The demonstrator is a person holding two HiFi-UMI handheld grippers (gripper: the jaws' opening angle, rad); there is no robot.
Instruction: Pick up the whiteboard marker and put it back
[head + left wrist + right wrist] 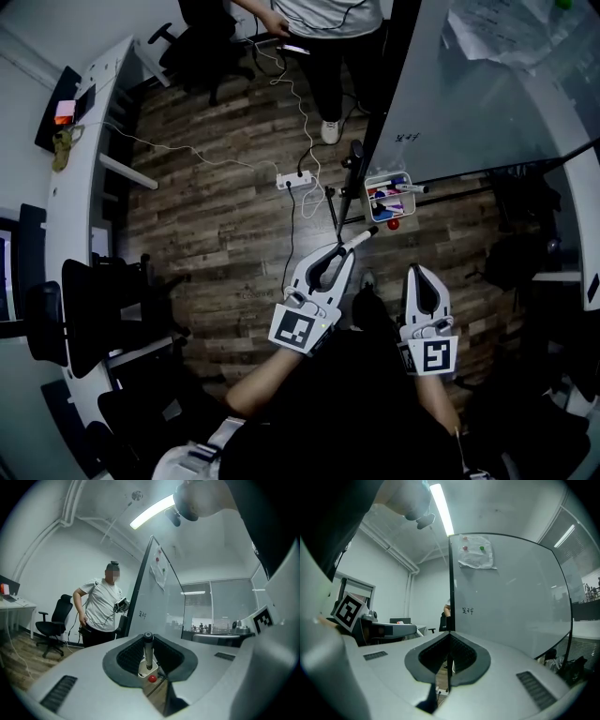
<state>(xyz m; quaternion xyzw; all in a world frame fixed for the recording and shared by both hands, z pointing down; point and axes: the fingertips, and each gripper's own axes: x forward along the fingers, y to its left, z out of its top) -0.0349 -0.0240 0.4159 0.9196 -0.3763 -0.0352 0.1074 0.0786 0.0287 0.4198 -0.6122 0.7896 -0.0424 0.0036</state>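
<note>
My left gripper [347, 249] is shut on a whiteboard marker [363, 237], whose grey and white body sticks out past the fingertips toward the whiteboard [487, 94]. In the left gripper view the marker [148, 649] stands upright between the dark pads of the left gripper [148, 637]. A small white tray [387, 195] holding several markers hangs at the board's lower corner, a short way beyond the held marker. Further right, my right gripper [419, 274] is shut with nothing in it. In its own view the right gripper [449, 634] faces the board's dark edge [451, 583].
A person [323, 28] stands beyond the board's left end, also in the left gripper view [103, 606]. A white power strip [295, 178] and cables lie on the wood floor. A red ball [393, 223] lies below the tray. A curved desk [84, 141] and black chairs line the left side.
</note>
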